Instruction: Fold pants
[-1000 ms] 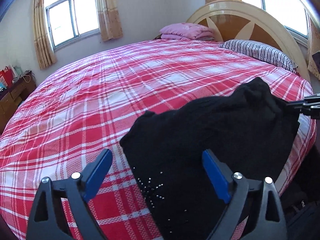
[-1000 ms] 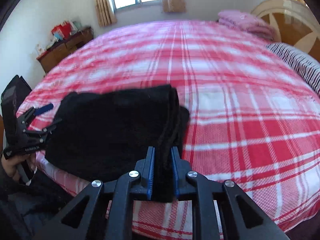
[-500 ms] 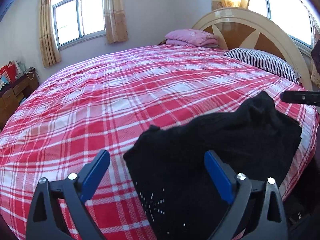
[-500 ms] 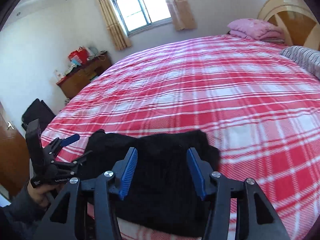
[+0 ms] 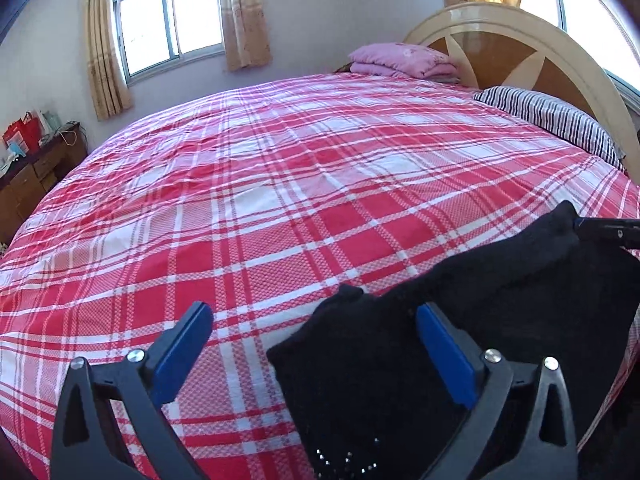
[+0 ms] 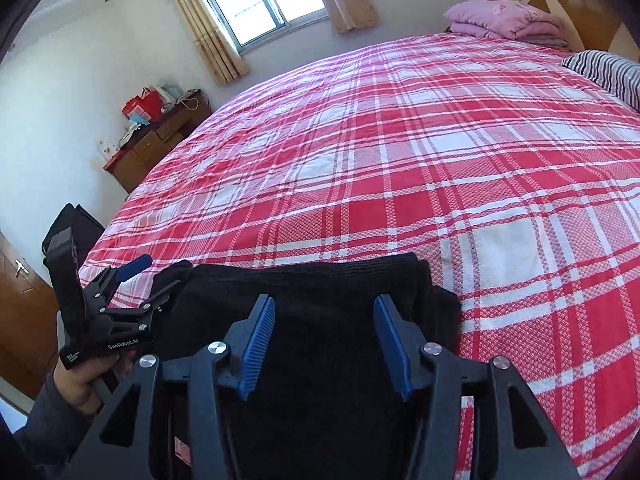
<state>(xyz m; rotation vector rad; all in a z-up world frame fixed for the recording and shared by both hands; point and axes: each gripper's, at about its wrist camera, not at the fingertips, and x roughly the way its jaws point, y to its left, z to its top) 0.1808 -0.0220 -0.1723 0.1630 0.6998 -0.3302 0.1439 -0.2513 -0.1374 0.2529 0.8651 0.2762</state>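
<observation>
The black pants (image 5: 480, 320) lie folded into a thick rectangle at the near edge of the red plaid bed (image 5: 280, 200); they also show in the right wrist view (image 6: 320, 320). My left gripper (image 5: 316, 344) is open and empty, hovering over the pants' left corner. It also shows in the right wrist view (image 6: 148, 280), held in a hand at the pants' left end. My right gripper (image 6: 324, 340) is open and empty above the pants' right part. Its tip (image 5: 608, 232) shows at the pants' far right corner in the left wrist view.
A striped pillow (image 5: 552, 120) and folded pink bedding (image 5: 400, 60) lie by the wooden headboard (image 5: 520, 52). A wooden dresser (image 6: 156, 140) with bags stands by the far wall under the window. A dark bag (image 6: 76, 224) sits on the floor left of the bed.
My right gripper opened and let go of the pants' folded edge, then rose and drew back. The pants settled flat on the bed. My left gripper stayed open and lifted slightly.
</observation>
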